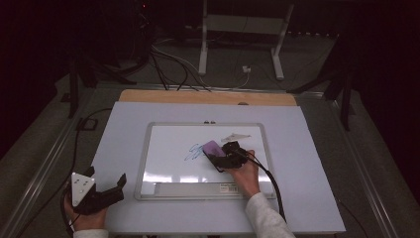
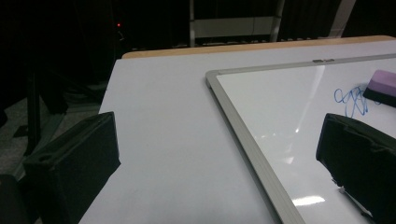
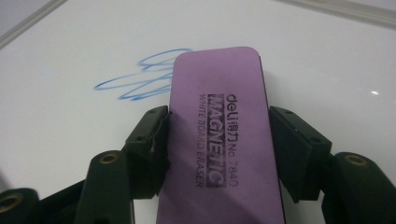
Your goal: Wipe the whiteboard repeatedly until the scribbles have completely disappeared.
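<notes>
A framed whiteboard (image 1: 148, 148) lies on the white table with a blue scribble (image 1: 194, 151) near its middle. My right gripper (image 1: 218, 157) is shut on a purple whiteboard eraser (image 1: 213, 148), which rests on the board and covers the scribble's right end. In the right gripper view the eraser (image 3: 219, 135) sits clamped between the two jaws, its printed top facing up, with the scribble (image 3: 140, 77) ahead and left of it. My left gripper (image 1: 111, 191) stands open and empty over the table, left of the board's near corner. The left gripper view shows the eraser (image 2: 383, 86) and scribble (image 2: 352, 100) far right.
The board's frame (image 2: 243, 135) runs diagonally past my left gripper. A pen tray strip (image 1: 198, 188) lines the board's near edge. A grey smudge (image 1: 236, 136) marks the board's upper right. Behind the table stand a white metal frame (image 1: 237, 29) and loose cables (image 1: 173, 67) on the floor.
</notes>
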Action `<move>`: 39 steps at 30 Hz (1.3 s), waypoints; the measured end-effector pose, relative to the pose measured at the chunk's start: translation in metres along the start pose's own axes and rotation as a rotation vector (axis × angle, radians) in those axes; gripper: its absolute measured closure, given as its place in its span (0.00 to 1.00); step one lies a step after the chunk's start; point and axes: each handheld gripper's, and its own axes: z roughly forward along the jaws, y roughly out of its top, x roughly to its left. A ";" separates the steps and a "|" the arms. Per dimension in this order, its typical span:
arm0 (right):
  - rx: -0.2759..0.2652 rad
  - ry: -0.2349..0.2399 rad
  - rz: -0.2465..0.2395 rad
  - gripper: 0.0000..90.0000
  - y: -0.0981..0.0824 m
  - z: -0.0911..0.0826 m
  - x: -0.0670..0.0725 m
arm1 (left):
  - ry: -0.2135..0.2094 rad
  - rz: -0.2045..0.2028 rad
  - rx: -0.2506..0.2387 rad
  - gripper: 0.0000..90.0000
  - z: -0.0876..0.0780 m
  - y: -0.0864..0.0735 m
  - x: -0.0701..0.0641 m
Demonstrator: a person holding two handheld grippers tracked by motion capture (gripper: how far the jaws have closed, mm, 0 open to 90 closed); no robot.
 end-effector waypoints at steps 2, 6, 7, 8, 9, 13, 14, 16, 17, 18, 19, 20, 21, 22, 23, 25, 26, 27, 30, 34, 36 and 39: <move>0.003 0.017 -0.017 0.46 -0.001 0.000 0.005 | -0.001 0.000 0.000 0.00 0.000 0.000 0.000; 0.013 0.041 -0.047 0.46 -0.001 0.001 0.011 | 0.000 0.001 0.000 0.00 0.000 0.000 0.000; 0.013 0.046 -0.044 0.46 -0.001 0.001 0.010 | 0.000 0.001 0.000 0.00 0.000 0.000 0.000; 0.014 0.048 -0.040 0.46 -0.001 0.001 0.009 | 0.001 0.001 0.000 0.00 0.000 0.000 0.000; 0.012 0.036 -0.041 0.46 0.000 0.001 0.008 | 0.001 0.000 0.000 0.00 0.000 0.000 0.000; 0.008 -0.011 0.003 0.46 0.003 0.002 -0.001 | 0.002 -0.002 -0.001 0.00 -0.001 0.000 0.001; 0.008 -0.028 0.014 0.46 0.004 0.002 -0.005 | 0.002 -0.001 -0.001 0.00 -0.001 0.000 0.001; 0.004 -0.059 0.041 0.46 0.006 0.001 -0.011 | 0.002 -0.003 -0.003 0.00 -0.001 0.000 0.001; 0.003 -0.076 0.052 0.46 0.006 0.001 -0.015 | 0.002 -0.002 -0.003 0.00 -0.001 0.000 0.001; 0.000 -0.091 0.064 0.46 0.006 0.000 -0.018 | 0.002 -0.003 -0.003 0.00 -0.001 0.000 0.001; -0.002 -0.100 0.077 0.46 0.007 0.000 -0.020 | 0.002 -0.003 -0.002 0.00 -0.001 0.000 0.001; -0.004 -0.107 0.085 0.46 0.007 0.000 -0.023 | 0.002 -0.003 -0.002 0.00 0.000 0.000 0.001; -0.004 -0.111 0.090 0.46 0.007 0.000 -0.024 | 0.002 -0.003 -0.002 0.00 0.000 0.000 0.001; -0.003 -0.113 0.089 0.46 0.007 0.000 -0.023 | 0.001 0.000 0.001 0.00 0.000 0.000 0.001; -0.004 -0.119 0.088 0.46 0.007 0.000 -0.022 | 0.001 0.000 0.001 0.00 0.000 0.000 0.001; -0.005 -0.102 0.092 0.46 0.007 0.001 -0.019 | 0.000 0.000 0.001 0.00 0.000 0.000 0.000; -0.006 -0.095 0.082 0.46 0.006 0.001 -0.017 | 0.001 0.001 0.001 0.00 0.001 0.000 0.000; -0.004 -0.081 0.071 0.46 0.006 0.002 -0.013 | 0.001 0.001 0.000 0.00 0.001 0.000 0.000; 0.004 -0.027 0.021 0.46 0.004 0.004 0.001 | 0.001 0.000 0.000 0.00 0.000 0.000 0.000; 0.016 0.040 -0.042 0.46 0.002 0.006 0.018 | 0.001 -0.001 0.000 0.00 0.000 0.000 0.000; 0.022 0.057 -0.065 0.46 0.002 0.006 0.022 | 0.001 0.000 0.001 0.00 0.000 0.000 0.000; 0.024 0.051 -0.057 0.46 0.004 0.007 0.020 | 0.001 0.000 0.001 0.00 0.000 0.000 0.001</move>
